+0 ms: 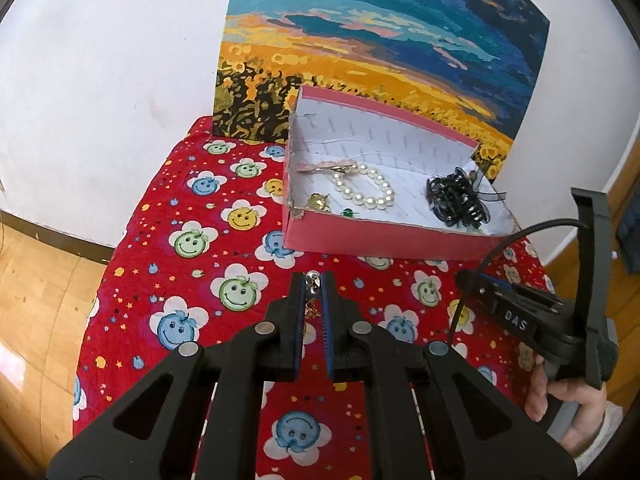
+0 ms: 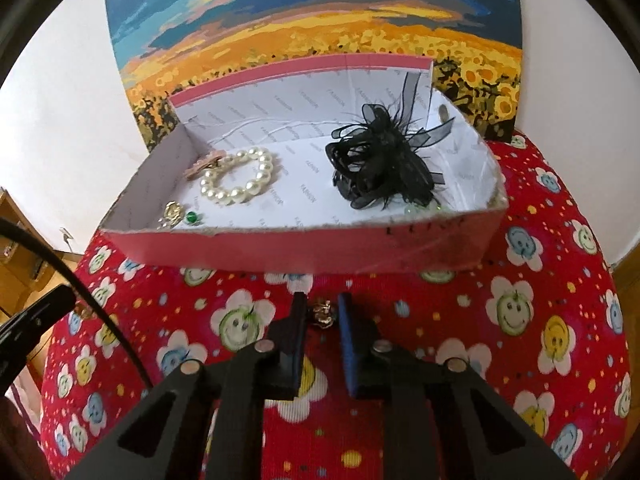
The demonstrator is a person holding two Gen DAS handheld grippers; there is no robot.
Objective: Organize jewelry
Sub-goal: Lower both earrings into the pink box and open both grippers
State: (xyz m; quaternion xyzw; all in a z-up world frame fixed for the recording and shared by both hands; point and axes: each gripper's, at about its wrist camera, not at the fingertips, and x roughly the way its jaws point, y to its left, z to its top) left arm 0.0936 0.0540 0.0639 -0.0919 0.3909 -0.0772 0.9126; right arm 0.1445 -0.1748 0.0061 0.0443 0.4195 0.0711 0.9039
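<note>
Both my grippers, left (image 1: 313, 286) and right (image 2: 322, 314), clamp small metal trinkets; ahead, pink cardboard box (image 2: 320, 246) already holds white pearl bracelet (image 2: 240, 178) and black hairpiece (image 2: 380, 168); these remain.

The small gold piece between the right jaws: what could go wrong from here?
1. The right gripper pinches the small gold piece only at its jaw tips, so it may slip out onto the red cloth.
2. The left gripper holds a silver bead with a thin chain hanging; that could snag on the pink box front wall.
</note>
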